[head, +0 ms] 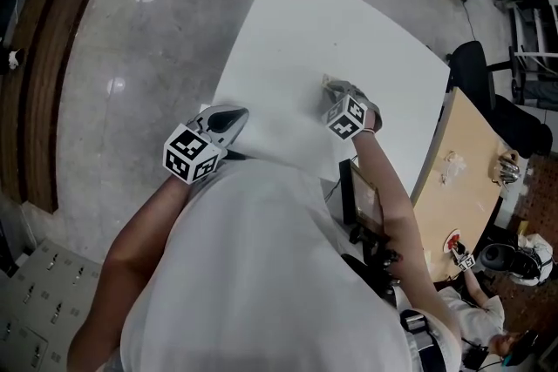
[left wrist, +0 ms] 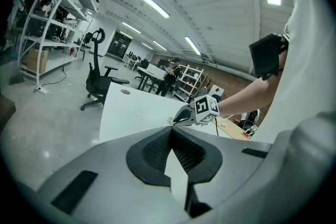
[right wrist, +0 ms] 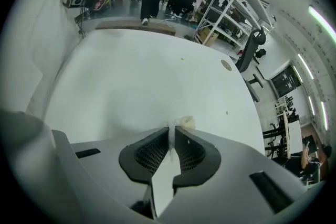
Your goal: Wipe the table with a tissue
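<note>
While your right gripper (right wrist: 172, 132) pinches the tissue (right wrist: 186, 123) against the table (right wrist: 147, 71), your left gripper (left wrist: 170, 130), at its nine o'clock, sits closed, empty.

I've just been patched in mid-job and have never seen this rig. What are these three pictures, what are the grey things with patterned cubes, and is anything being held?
There is no robot arm here. A person holds a two-jaw gripper in each hand, and the patterned cubes are part of those grippers. The head view looks steeply down from the person's head onto a white table. The other two pictures come from a camera on each gripper, looking along its jaws. The right gripper pinches a small crumpled tissue down at the tabletop. The left gripper is shut with nothing in it, held by the table's near edge.
</note>
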A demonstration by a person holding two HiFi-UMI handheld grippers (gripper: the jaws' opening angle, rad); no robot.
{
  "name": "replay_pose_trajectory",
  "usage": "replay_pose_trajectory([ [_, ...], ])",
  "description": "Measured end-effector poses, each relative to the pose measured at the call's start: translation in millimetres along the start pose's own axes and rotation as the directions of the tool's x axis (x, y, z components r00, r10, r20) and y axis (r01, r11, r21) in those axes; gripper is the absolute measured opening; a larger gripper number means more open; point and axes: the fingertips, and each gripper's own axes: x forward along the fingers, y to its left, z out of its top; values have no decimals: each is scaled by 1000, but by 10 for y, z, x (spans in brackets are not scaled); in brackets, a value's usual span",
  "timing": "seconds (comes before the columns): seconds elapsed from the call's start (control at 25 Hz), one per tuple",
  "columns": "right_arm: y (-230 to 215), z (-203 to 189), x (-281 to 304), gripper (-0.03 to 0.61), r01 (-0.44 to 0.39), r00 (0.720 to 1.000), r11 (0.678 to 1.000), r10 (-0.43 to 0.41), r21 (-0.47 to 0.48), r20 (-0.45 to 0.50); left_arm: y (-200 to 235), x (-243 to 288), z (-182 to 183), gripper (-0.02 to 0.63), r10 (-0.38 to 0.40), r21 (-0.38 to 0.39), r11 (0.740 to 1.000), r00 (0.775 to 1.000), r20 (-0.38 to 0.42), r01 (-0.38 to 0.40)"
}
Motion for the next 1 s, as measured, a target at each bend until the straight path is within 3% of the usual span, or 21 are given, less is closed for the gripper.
replay_pose_trajectory([
  [0.12, 142, 78, -26, 43, -34, 999, 999, 34, 12, 32, -14, 38, 35, 6, -20, 9, 1000, 1000, 1, 20],
  [0.28, 425, 255, -165, 43, -149, 978, 988, 141, 46, 155, -67, 92, 105, 6, -56, 28, 998, 998, -2, 56],
  [0.4, 459, 305, -316, 43, -118, 972, 986, 90, 116, 219, -76, 121, 149, 6, -73, 41, 996, 997, -9, 74],
  [0.48, 412, 258, -400, 43, -100, 966, 968, 39, 231, 255, -79, 141, 146, 6, -85, 42, 995, 996, -16, 85],
  [0.6, 298, 104, -501, 43, -88, 959, 895, -43, 437, 282, -135, 192, 106, 6, -115, 44, 992, 993, -33, 116],
  [0.72, 177, -59, -580, 44, -94, 946, 787, -120, 610, 300, -209, 253, 81, 6, -147, 52, 987, 988, -52, 150],
  [0.84, 53, -172, -654, 44, -109, 935, 691, -173, 714, 310, -230, 307, 119, 6, -161, 55, 985, 986, -53, 164],
  [0.92, -18, -228, -701, 44, -112, 933, 657, -188, 746, 306, -239, 329, 154, 6, -162, 48, 985, 986, -46, 164],
  [1.0, -119, -242, -715, 44, -111, 932, 646, -195, 755, 304, -233, 348, 190, 6, -158, 43, 986, 987, -37, 160],
])
